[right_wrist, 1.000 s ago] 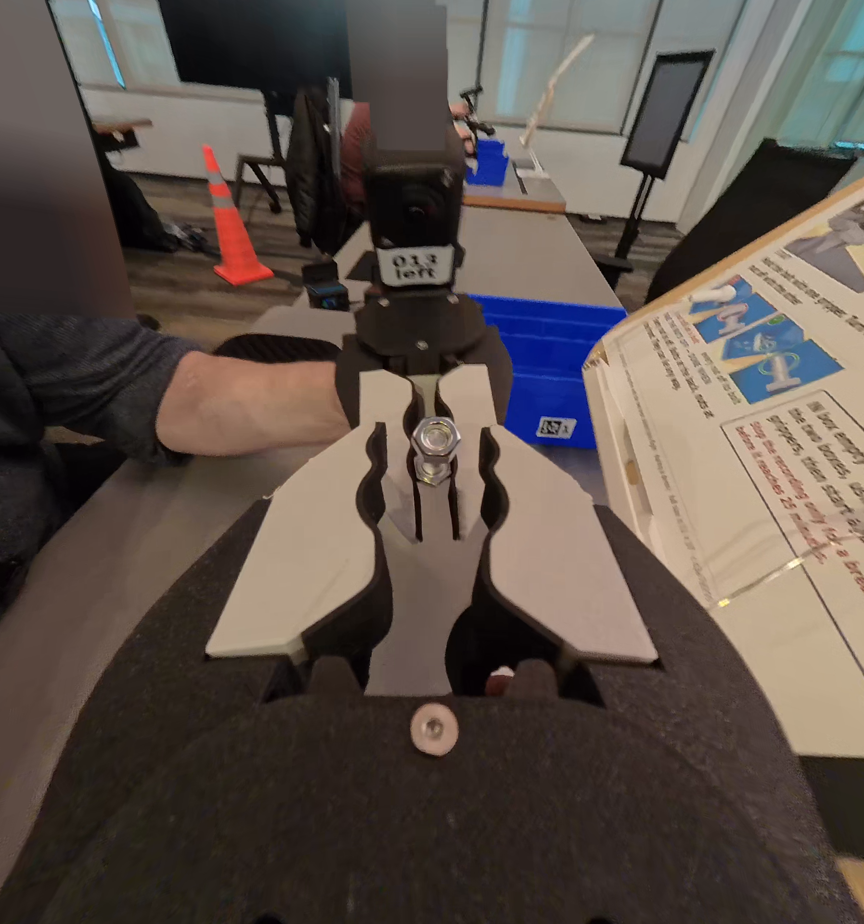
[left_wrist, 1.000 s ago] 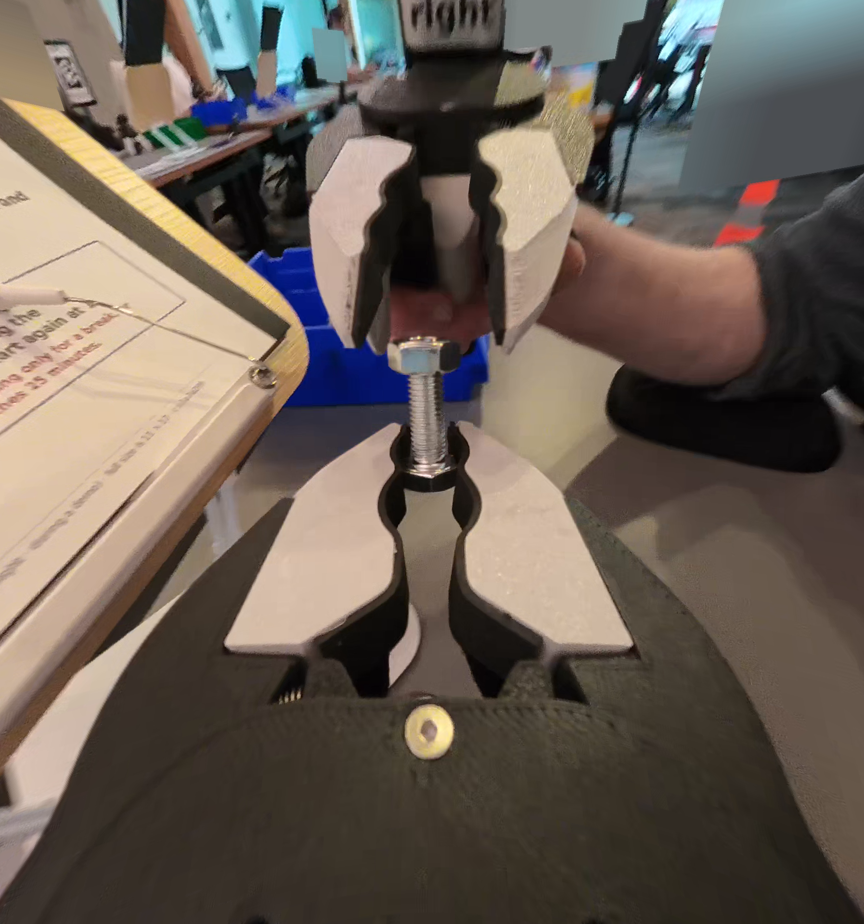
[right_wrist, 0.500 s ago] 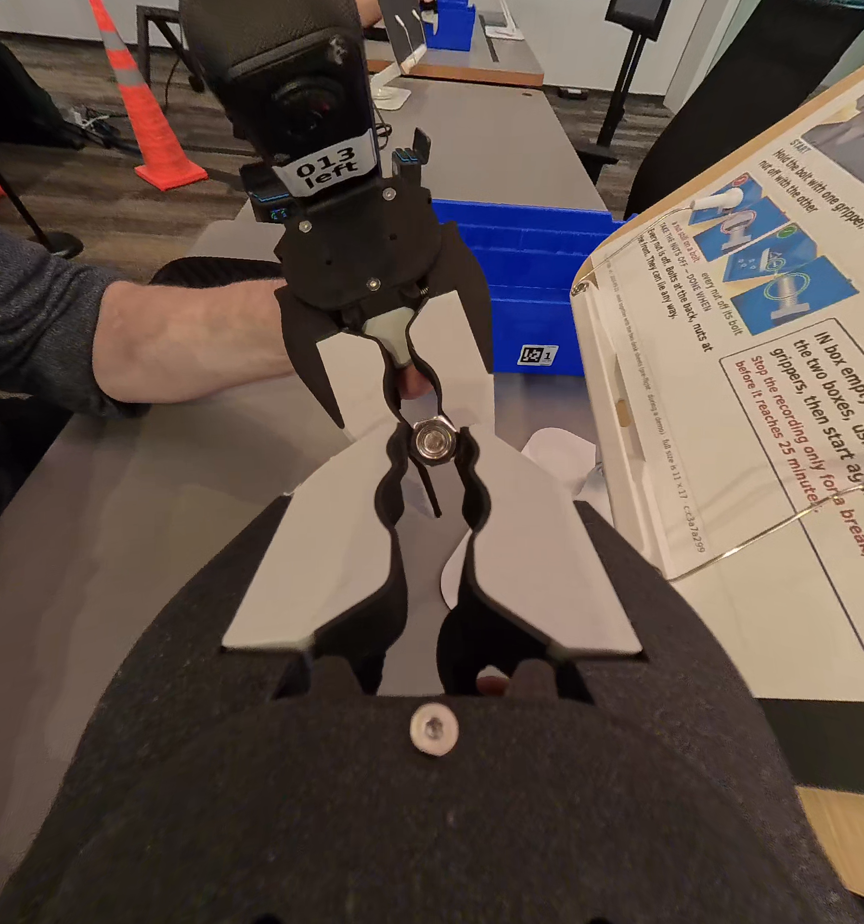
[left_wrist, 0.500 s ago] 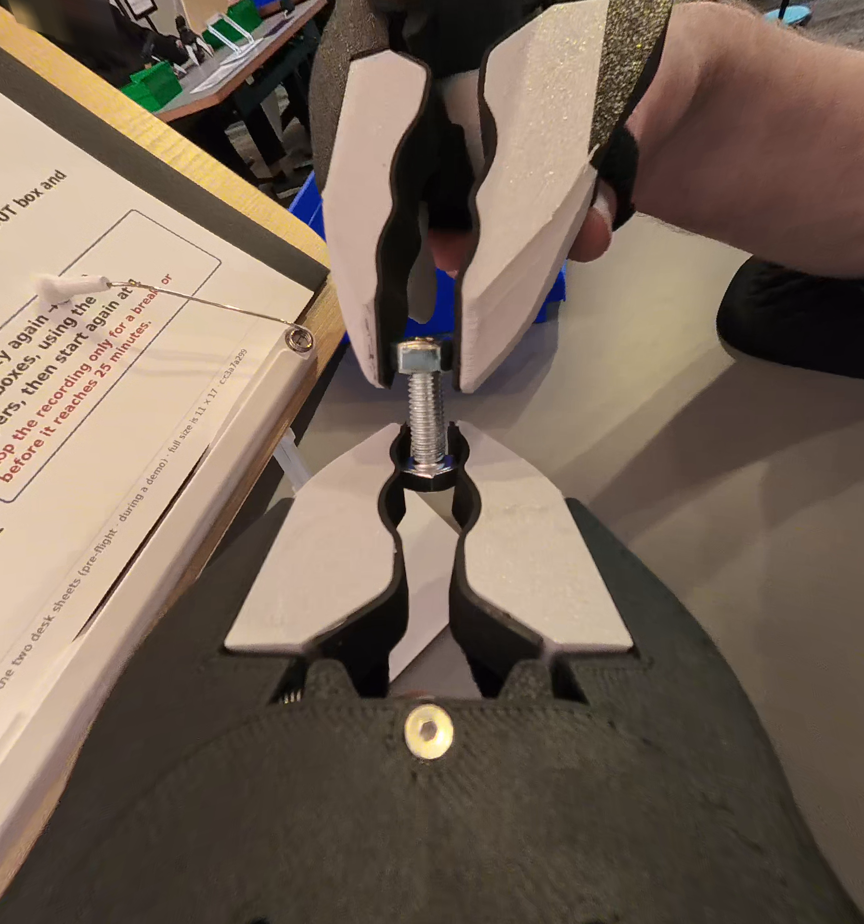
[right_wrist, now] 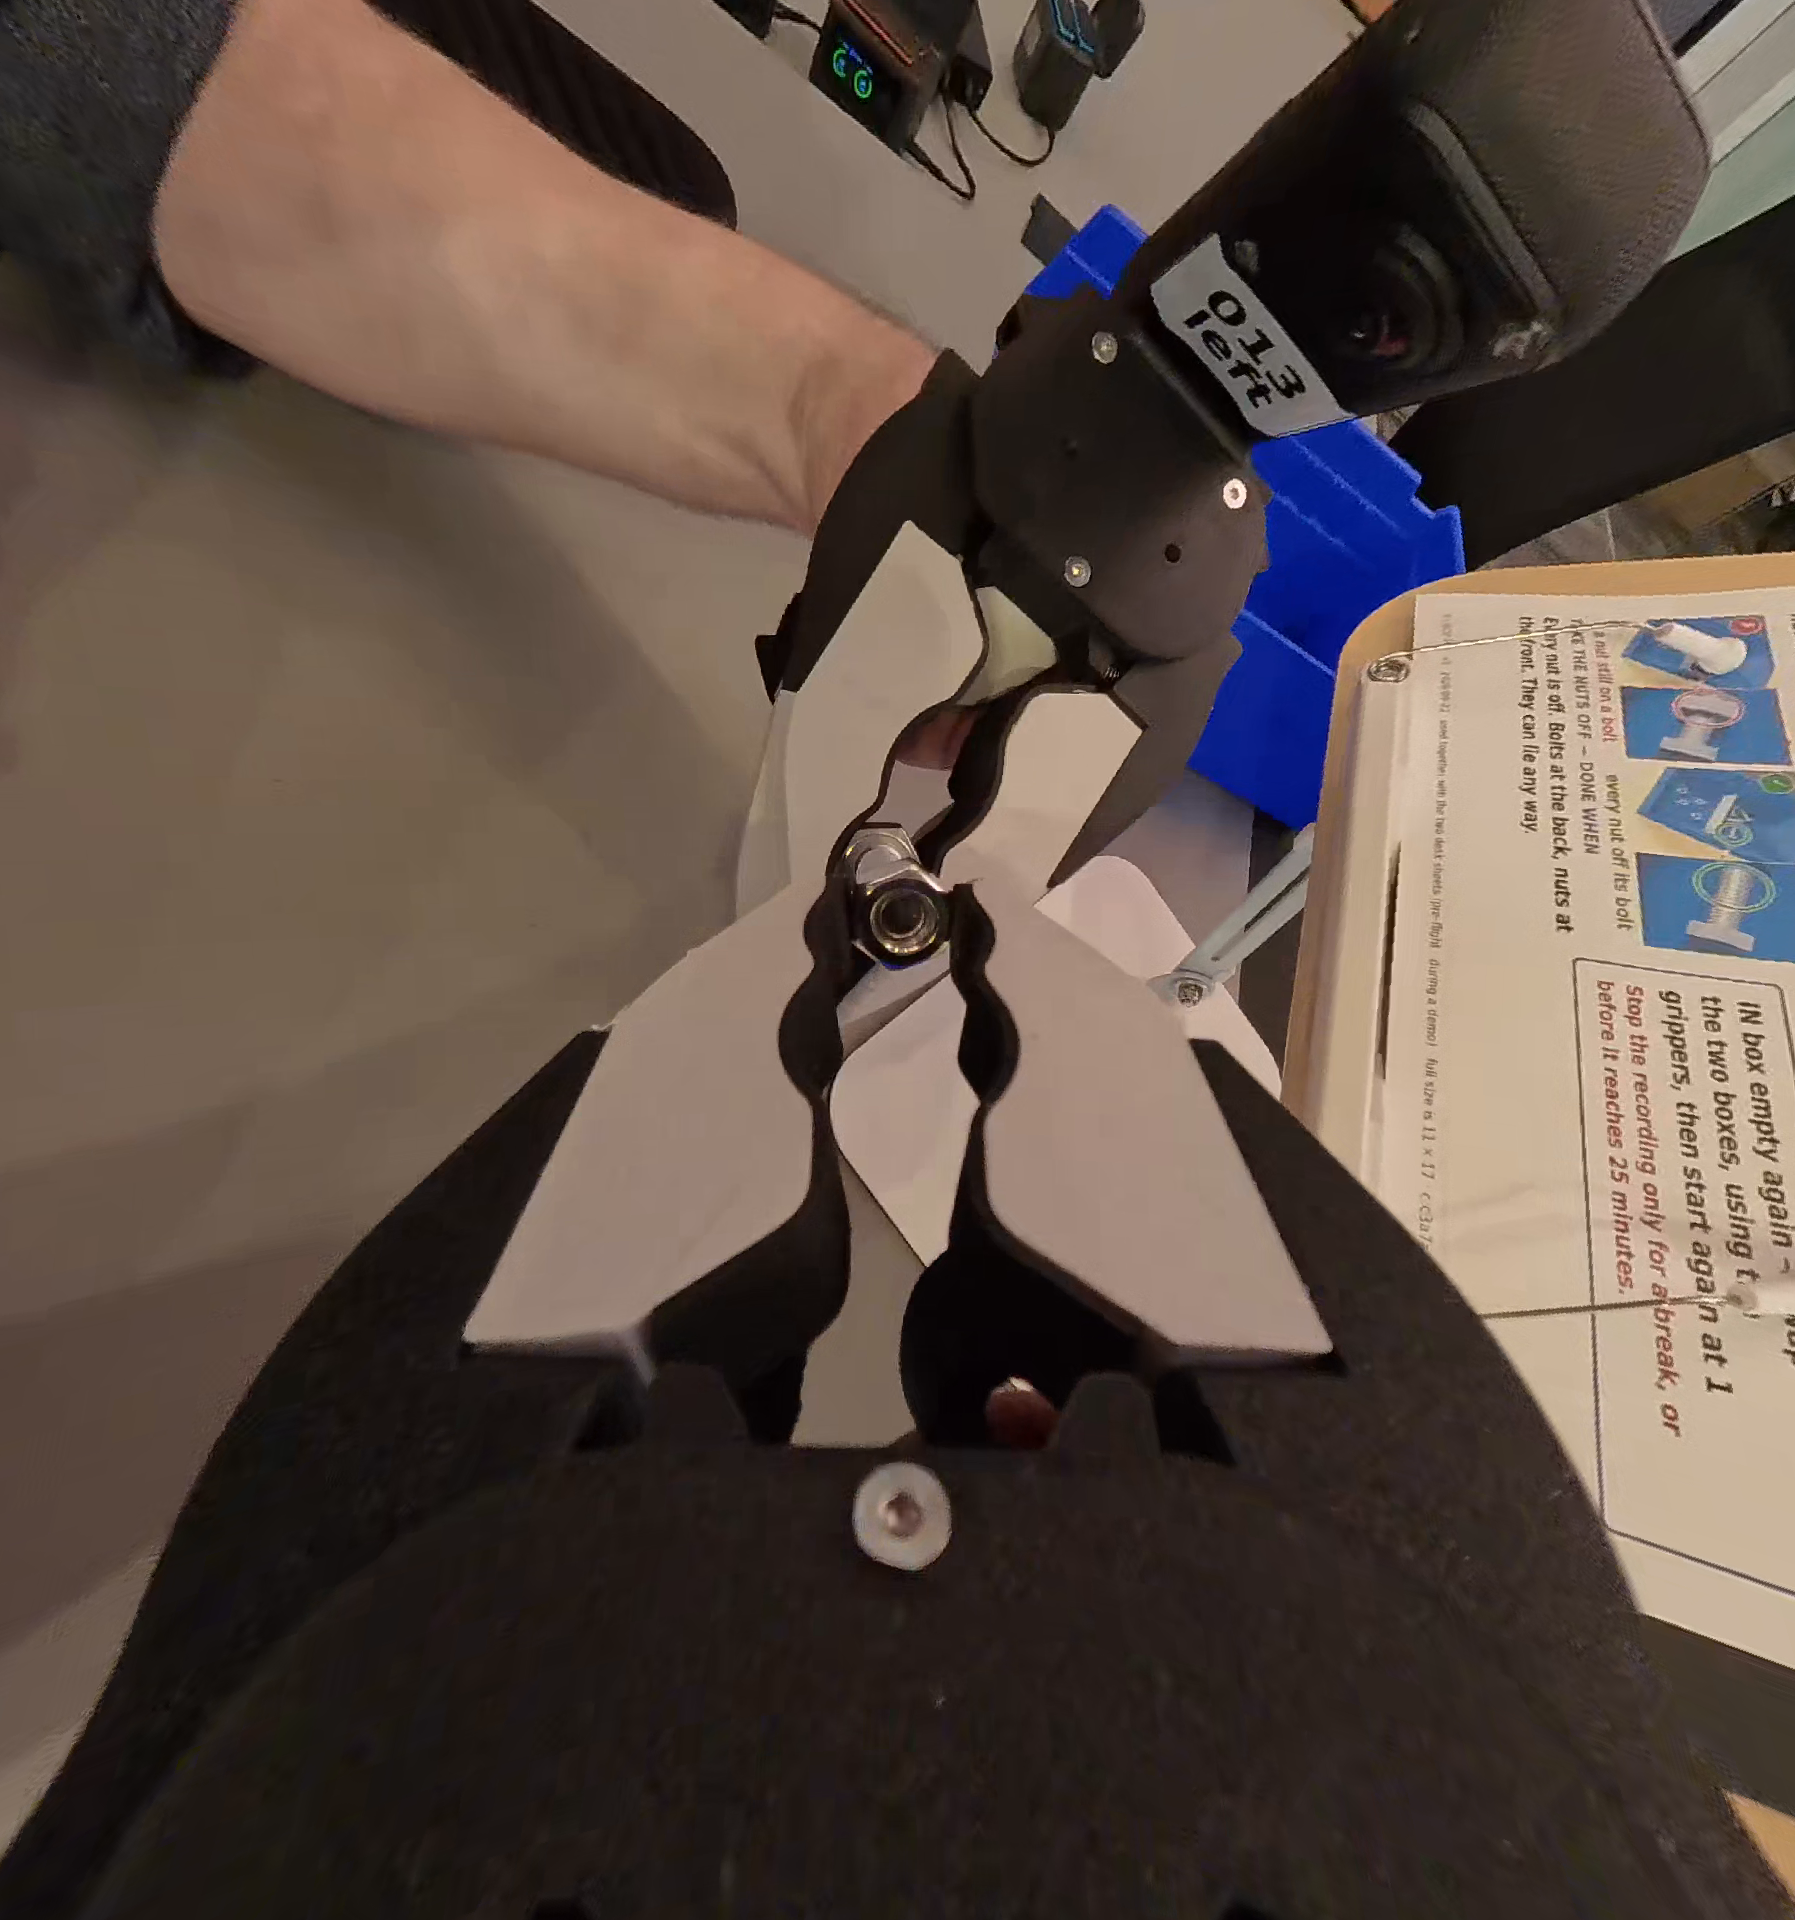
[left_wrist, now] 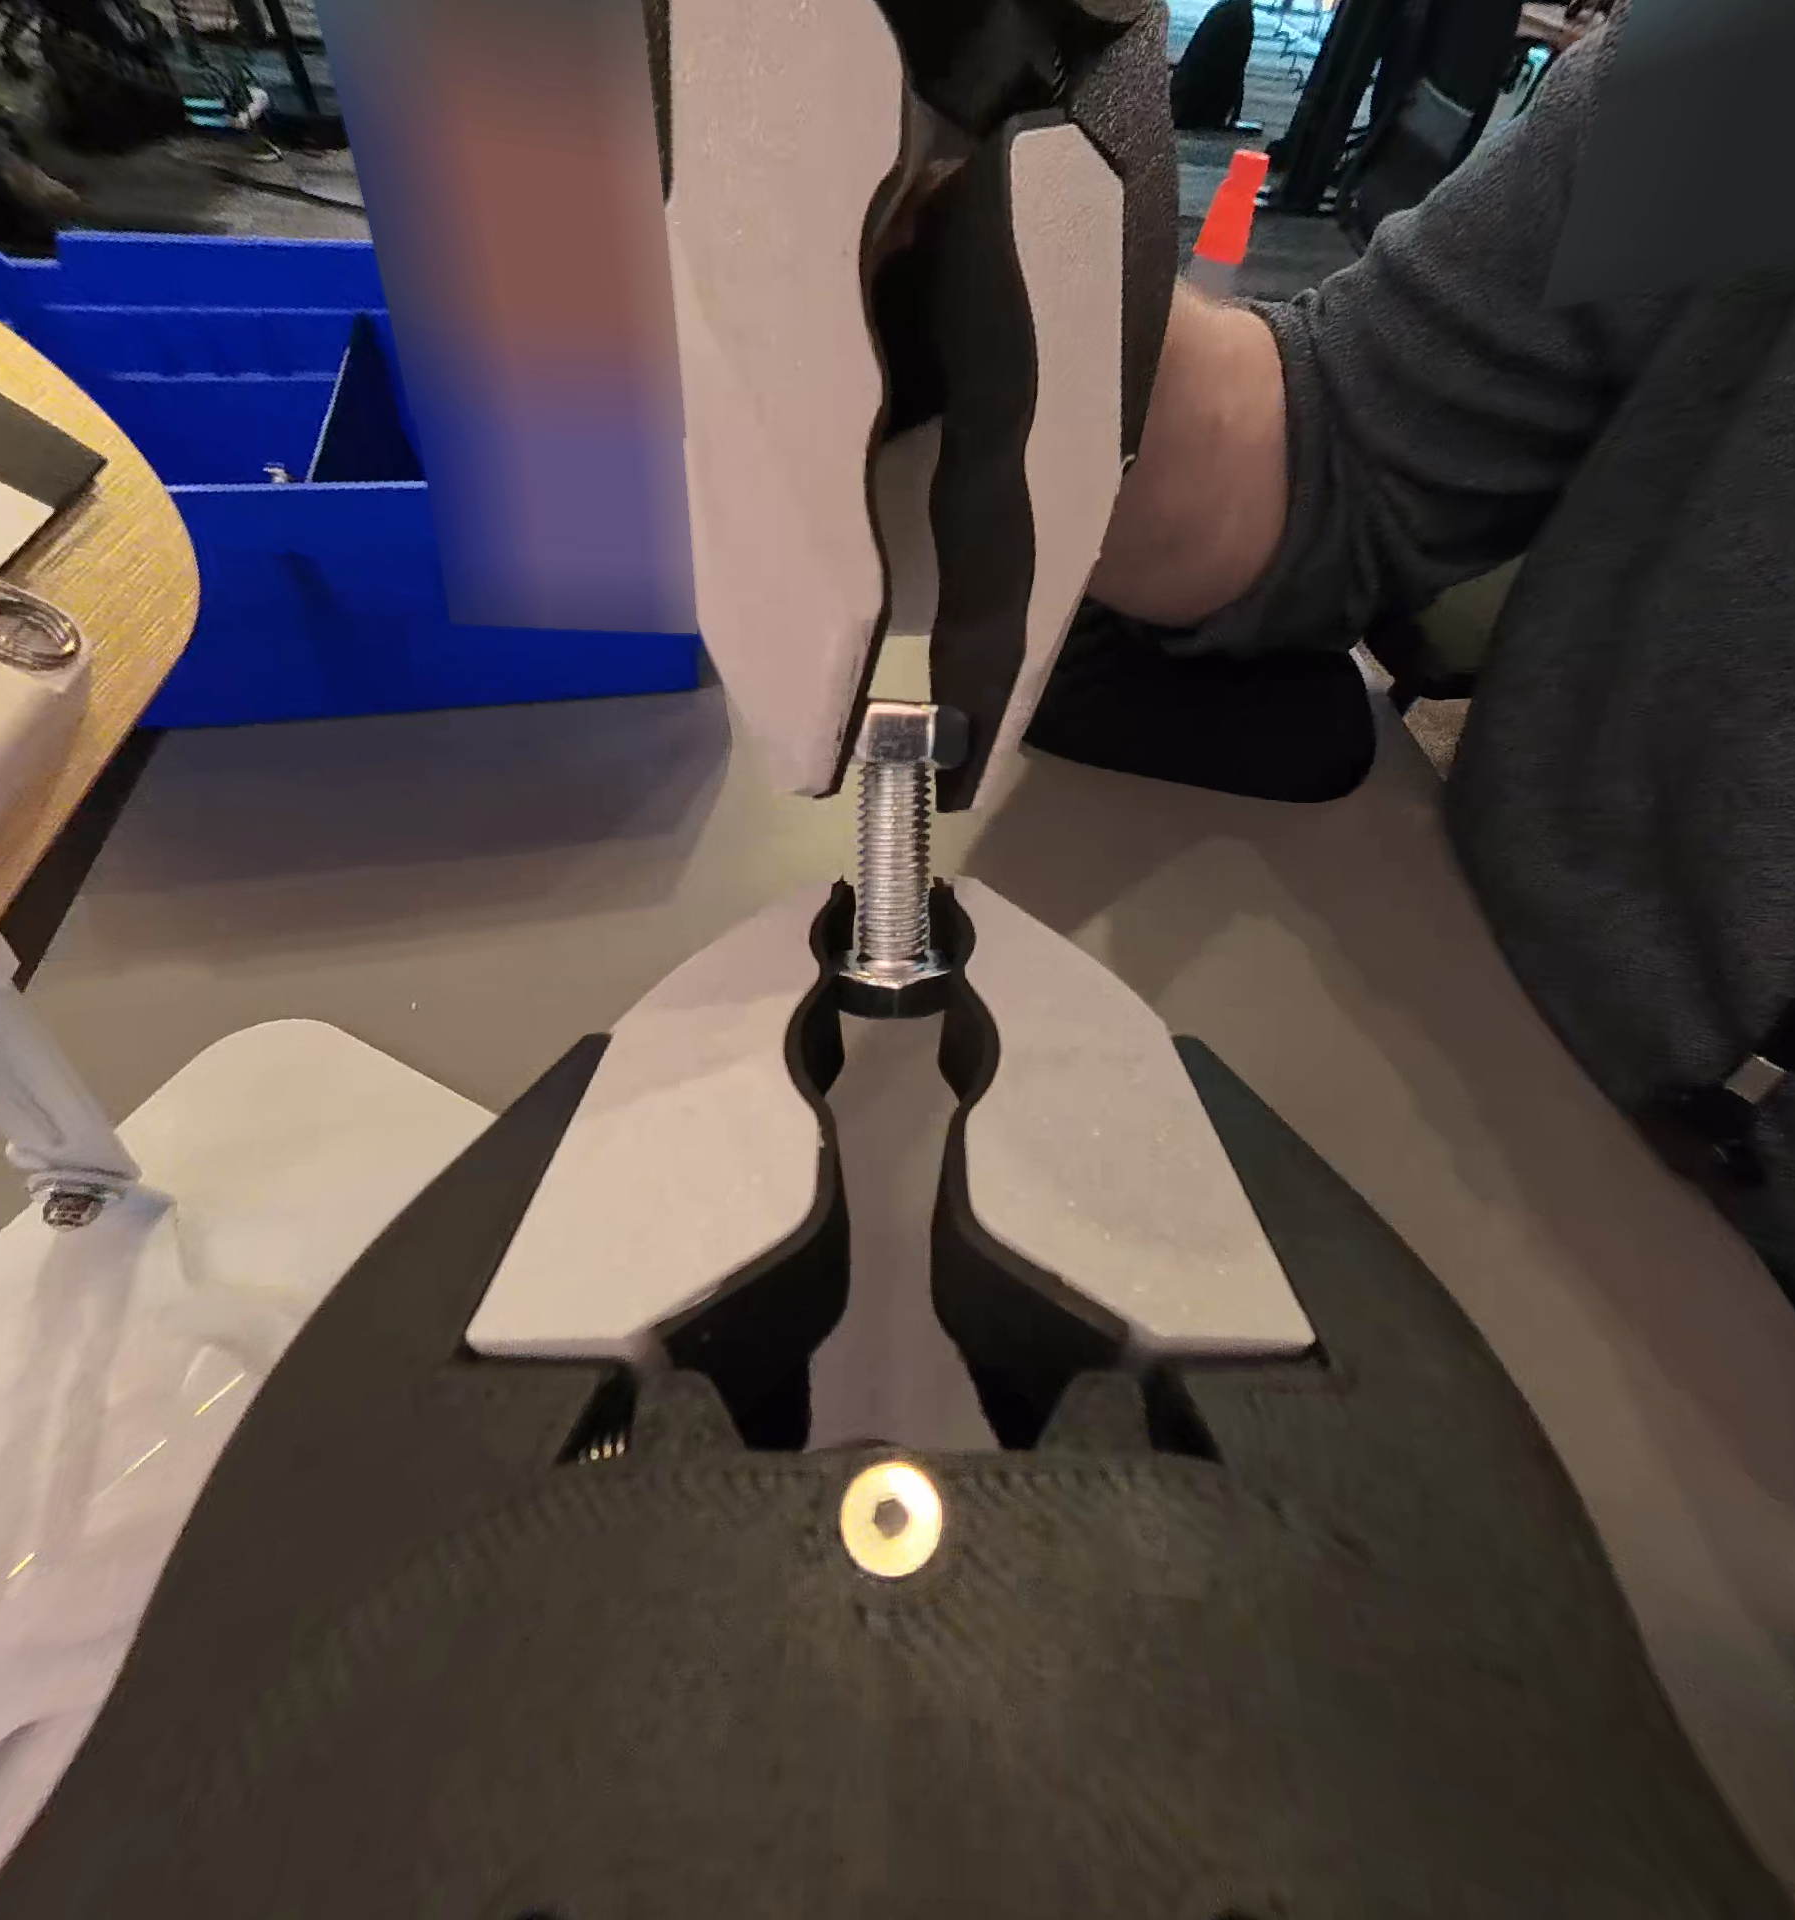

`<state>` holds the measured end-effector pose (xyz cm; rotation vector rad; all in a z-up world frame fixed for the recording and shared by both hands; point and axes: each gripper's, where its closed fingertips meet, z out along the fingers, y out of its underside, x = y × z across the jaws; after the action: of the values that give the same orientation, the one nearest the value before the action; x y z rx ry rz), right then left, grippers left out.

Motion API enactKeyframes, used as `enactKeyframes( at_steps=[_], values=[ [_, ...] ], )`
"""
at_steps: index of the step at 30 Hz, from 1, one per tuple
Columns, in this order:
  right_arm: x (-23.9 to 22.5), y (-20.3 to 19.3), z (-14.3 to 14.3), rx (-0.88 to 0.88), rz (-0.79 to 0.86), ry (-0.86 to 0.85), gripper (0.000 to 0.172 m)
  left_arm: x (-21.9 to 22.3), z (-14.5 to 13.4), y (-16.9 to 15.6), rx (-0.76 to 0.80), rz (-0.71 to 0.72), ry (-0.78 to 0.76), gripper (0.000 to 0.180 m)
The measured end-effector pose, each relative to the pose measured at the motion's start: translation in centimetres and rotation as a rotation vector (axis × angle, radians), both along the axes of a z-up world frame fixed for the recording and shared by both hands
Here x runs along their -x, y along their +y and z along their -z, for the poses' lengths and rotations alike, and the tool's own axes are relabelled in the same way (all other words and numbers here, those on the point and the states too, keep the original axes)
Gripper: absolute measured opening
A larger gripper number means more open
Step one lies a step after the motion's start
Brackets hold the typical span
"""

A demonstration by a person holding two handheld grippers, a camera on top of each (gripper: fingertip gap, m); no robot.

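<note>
A silver bolt (left_wrist: 893, 873) with a hex nut (left_wrist: 888, 977) on its thread hangs in the air between both grippers. In the left wrist view my left gripper (left_wrist: 891, 940) is shut on the nut at the bolt's near end. My right gripper (left_wrist: 903, 753) comes down from above and is shut on the bolt's hex head (left_wrist: 908, 732). In the right wrist view my right gripper (right_wrist: 898, 920) clamps the bolt head (right_wrist: 901, 916), seen end-on. The left gripper (right_wrist: 877, 847) just beyond it grips the nut (right_wrist: 872, 844).
A grey table (left_wrist: 457, 883) lies below. A blue bin (left_wrist: 280, 582) stands at the back, also in the right wrist view (right_wrist: 1319, 582). A tilted wooden board with an instruction sheet (right_wrist: 1599, 1039) stands beside it on a white base (left_wrist: 249, 1143). A person's forearm (left_wrist: 1205, 468) reaches in. Both grippers' tips are close together, under 4 cm apart.
Both grippers keep their hold on the bolt and nut. The pair has swung and tilted, and the two grippers have turned relative to each other about the bolt's axis.
</note>
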<state>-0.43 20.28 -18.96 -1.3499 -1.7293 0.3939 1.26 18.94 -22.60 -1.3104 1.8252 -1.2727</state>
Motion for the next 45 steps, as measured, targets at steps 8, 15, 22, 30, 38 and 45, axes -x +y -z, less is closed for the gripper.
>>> enactKeyframes(
  at_steps=[8,15,22,30,38,45],
  values=[
    [0.2,1.1,-1.0,0.114,0.094,0.113,0.048,-0.3,-1.4,2.0,-0.091,-0.129,-0.070,0.014],
    [-0.5,3.8,-2.7,0.357,0.269,0.319,0.041,-0.3,-3.0,7.0,-0.520,-0.505,-0.017,0.014],
    [-0.9,5.6,-1.9,0.486,0.379,0.398,0.033,-0.6,-3.1,9.9,-0.807,-0.745,0.041,0.014],
    [-1.4,6.3,-1.5,0.575,0.419,0.447,0.023,-0.3,-3.2,11.0,-0.986,-0.832,0.065,0.014],
    [-1.3,5.9,-1.5,0.455,0.361,0.398,0.018,-0.4,-2.6,10.2,-0.870,-0.742,0.079,0.014],
    [-1.0,3.2,-0.4,0.099,0.174,0.113,0.018,-0.7,-0.6,5.4,-0.382,-0.381,0.102,0.014]
  ],
)
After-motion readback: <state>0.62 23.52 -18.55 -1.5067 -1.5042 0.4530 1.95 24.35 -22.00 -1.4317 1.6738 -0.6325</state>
